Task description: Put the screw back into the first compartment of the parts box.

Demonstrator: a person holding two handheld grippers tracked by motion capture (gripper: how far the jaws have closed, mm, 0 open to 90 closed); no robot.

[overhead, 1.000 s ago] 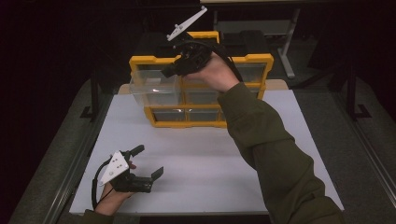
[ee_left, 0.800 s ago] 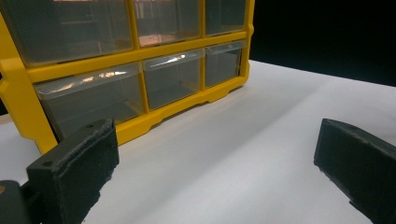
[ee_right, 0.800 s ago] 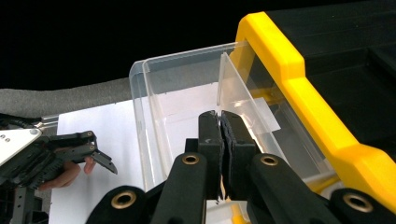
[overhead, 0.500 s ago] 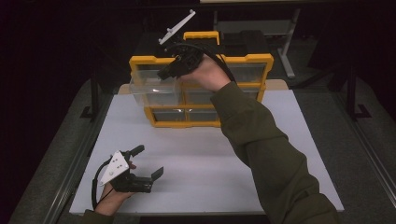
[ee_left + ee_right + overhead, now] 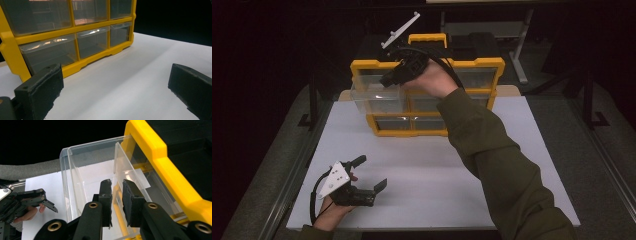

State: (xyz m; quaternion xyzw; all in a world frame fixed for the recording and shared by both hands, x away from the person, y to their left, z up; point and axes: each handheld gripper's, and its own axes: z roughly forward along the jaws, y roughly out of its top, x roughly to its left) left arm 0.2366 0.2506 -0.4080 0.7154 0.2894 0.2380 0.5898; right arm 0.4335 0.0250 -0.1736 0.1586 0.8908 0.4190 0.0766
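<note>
Hidden behind the arm
The person's right sleeve (image 5: 492, 150) covers the yellow drawer cabinet's (image 5: 377, 125) middle drawers.

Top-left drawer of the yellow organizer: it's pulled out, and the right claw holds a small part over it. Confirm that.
Not quite. The top-left drawer of the yellow organizer is pulled out, but the right claw over it holds nothing: the right gripper view shows a bare gap between its nearly closed jaws.
</note>
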